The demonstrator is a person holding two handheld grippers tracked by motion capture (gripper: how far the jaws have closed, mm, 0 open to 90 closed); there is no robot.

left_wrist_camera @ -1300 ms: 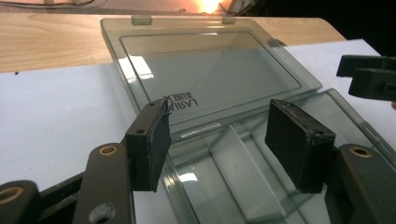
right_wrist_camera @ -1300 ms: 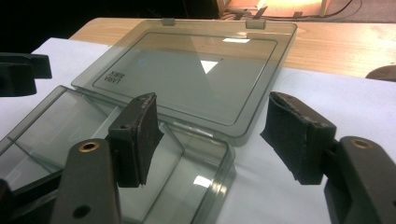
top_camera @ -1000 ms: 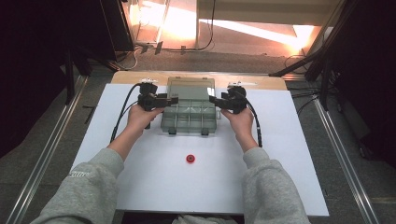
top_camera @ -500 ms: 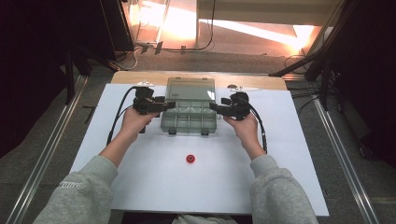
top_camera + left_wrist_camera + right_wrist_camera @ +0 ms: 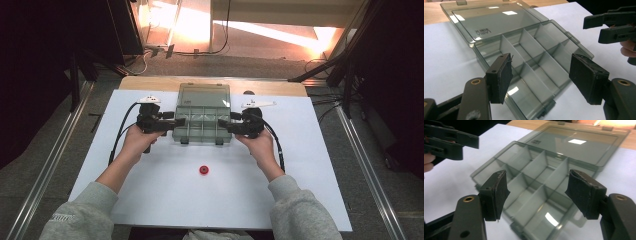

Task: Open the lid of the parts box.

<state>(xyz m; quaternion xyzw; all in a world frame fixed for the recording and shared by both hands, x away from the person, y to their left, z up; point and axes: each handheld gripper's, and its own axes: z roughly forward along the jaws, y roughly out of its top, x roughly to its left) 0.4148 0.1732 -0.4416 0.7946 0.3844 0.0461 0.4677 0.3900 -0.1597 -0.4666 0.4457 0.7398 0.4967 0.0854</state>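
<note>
White tabletop, clear compartmented plastic box

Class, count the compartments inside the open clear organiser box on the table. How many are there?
6: the organiser box has two rows of three, one row by the lid hinge and one by the front latches. All look empty; glare may hide small dividers.

My work surface is a white table top with a wooden strip along its far edge. On it I see a clear compartment box, lid open and flat, and nearer me a small red cap, well apart.
</note>
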